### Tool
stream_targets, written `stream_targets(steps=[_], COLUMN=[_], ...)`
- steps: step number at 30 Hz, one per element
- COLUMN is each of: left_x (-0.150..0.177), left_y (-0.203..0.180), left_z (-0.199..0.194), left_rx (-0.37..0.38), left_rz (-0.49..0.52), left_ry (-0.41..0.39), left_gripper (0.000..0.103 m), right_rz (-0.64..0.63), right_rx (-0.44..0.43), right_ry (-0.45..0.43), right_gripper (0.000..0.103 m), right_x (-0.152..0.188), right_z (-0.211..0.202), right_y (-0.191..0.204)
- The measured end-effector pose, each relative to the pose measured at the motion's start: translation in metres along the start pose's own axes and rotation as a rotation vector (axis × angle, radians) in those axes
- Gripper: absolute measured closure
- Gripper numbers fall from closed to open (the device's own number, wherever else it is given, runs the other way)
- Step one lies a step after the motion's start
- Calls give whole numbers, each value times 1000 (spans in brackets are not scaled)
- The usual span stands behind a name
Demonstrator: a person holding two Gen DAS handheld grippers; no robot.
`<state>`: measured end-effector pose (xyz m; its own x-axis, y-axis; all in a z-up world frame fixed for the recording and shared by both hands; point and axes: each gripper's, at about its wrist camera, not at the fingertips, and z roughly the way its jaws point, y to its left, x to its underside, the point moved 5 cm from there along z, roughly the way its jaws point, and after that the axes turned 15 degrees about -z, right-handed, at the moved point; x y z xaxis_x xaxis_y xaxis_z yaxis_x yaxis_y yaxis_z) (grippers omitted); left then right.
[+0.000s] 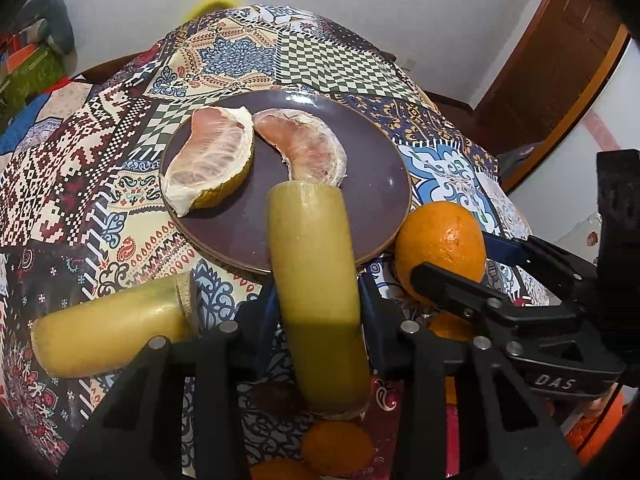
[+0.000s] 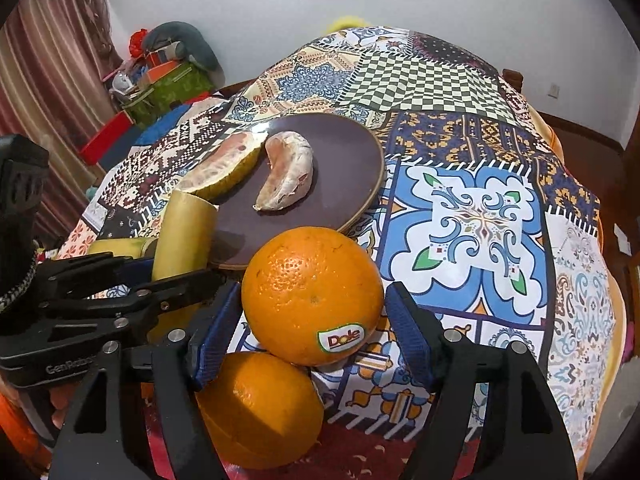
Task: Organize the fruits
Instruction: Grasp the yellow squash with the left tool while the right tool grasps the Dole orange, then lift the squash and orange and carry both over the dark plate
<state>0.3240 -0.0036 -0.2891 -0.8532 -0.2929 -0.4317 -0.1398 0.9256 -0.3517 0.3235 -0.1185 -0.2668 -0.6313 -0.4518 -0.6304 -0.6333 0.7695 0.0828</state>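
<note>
My left gripper (image 1: pixel 316 300) is shut on a yellow-green sugarcane piece (image 1: pixel 316 272) whose far end reaches over the near rim of the brown plate (image 1: pixel 372 184). Two pomelo wedges (image 1: pixel 212 168) (image 1: pixel 308 148) lie on the plate. A second sugarcane piece (image 1: pixel 112 328) lies on the cloth at the left. My right gripper (image 2: pixel 312 308) brackets a Dole orange (image 2: pixel 312 292), its blue pads beside it with small gaps. A second orange (image 2: pixel 260 408) sits just below. The plate (image 2: pixel 352 152) and held cane (image 2: pixel 184 236) also show in the right wrist view.
A patchwork tablecloth (image 2: pixel 480 220) covers the table. More oranges (image 1: pixel 336 448) lie near the front edge under the left gripper. Boxes and clutter (image 2: pixel 160 80) stand at the back left by a curtain. A wooden door (image 1: pixel 560 60) is at the right.
</note>
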Motion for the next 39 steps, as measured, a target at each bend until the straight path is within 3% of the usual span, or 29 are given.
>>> stream_targets(steps=[7,14,29,39], left_x=[2,4,-4,-28], left_y=[0,-2,-14,-18], left_z=[-4,-20,-59,-87], left_rx=[-4,1,15,24], left_rz=[0,1,15,20], left_ry=[-3,-24,-102,-185], left_gripper=[64,66,67,67], right_rz=[20,-2,-1,-24], right_rx=[-23,24,78,97], right_ry=[-3,-6,-126,-179], right_gripper=[35,36,36,36], right_x=[1,-1,-25,-47], right_z=[4,0,-49,-61], right_y=[0,4,-1,-2])
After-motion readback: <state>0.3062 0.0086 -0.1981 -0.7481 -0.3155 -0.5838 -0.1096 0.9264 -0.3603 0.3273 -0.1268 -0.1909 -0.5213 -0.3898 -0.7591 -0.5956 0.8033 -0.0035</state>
